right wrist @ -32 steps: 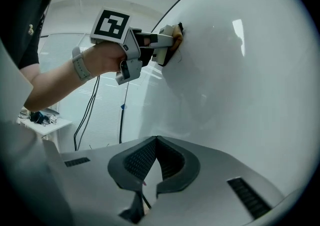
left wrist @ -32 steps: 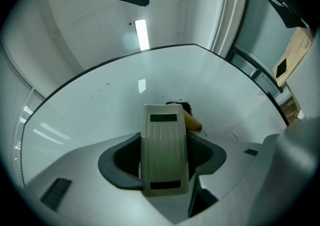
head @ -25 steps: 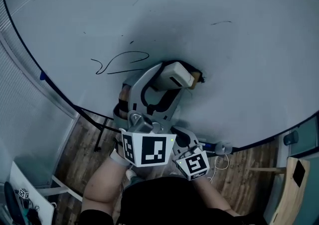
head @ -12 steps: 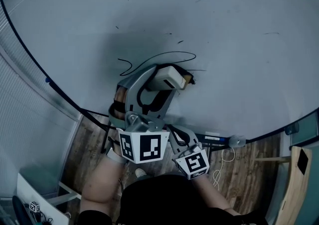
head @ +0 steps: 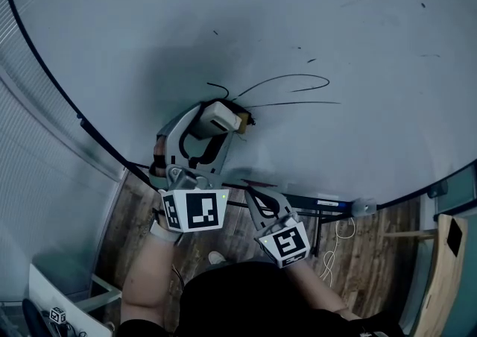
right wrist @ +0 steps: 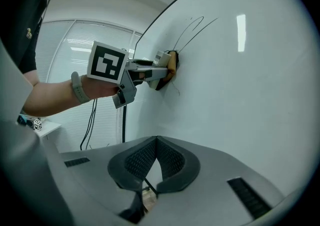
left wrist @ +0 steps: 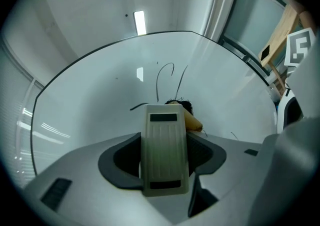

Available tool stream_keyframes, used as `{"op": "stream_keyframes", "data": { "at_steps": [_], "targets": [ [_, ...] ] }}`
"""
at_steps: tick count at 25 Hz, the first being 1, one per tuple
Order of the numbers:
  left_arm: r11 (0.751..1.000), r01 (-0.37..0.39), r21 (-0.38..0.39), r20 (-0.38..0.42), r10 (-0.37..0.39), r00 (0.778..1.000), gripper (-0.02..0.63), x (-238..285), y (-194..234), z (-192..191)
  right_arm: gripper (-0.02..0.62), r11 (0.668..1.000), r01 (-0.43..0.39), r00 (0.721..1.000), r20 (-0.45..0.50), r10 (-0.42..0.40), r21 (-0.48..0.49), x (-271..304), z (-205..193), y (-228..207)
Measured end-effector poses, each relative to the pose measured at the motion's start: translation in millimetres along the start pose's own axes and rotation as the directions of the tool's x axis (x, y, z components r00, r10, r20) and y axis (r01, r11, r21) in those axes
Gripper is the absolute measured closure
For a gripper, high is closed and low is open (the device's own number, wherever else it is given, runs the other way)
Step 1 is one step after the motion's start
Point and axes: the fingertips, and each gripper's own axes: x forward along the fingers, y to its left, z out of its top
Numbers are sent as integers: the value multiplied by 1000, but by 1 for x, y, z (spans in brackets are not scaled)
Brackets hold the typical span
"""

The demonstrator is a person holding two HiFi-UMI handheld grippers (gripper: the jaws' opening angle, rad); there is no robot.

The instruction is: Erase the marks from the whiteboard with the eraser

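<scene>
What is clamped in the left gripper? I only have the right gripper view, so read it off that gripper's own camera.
Observer: The left gripper has its jaws shut on the eraser, a cream ribbed block filling the gap between the pads.
Operator: Now report any ink on the head view that I can't see from here.
Observer: Beyond the curved lines beside the eraser, small specks dot the whiteboard farther up and to the right in the head view.
</scene>
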Motion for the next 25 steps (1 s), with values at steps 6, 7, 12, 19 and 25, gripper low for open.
{"op": "stream_keyframes", "data": {
  "at_steps": [6, 7, 12, 19, 25],
  "targets": [
    [994, -25, -102, -53, 20, 998, 341, -12, 22, -34, 568, 1000, -16, 1000, -13, 16, -10, 7, -3, 13],
    [990, -30, -135, -52, 23, 998, 341, -13, 26, -35, 568, 1000, -15, 1000, -14, 15, -10, 7, -3, 13],
    [921, -58, -386, -15, 56, 998, 342, -14, 42, -27, 568, 997, -3, 999, -34, 1, -77, 6, -4, 14],
    [824, -135, -551, -58, 123, 991, 342, -10, 52, -23, 568, 998, 0, 999, -34, -2, -65, -2, -4, 7],
    [774, -176, -609, -38, 193, 980, 342, -1, 66, 11, 568, 995, -7, 999, -42, 3, -101, -18, -2, -8]
  ]
}}
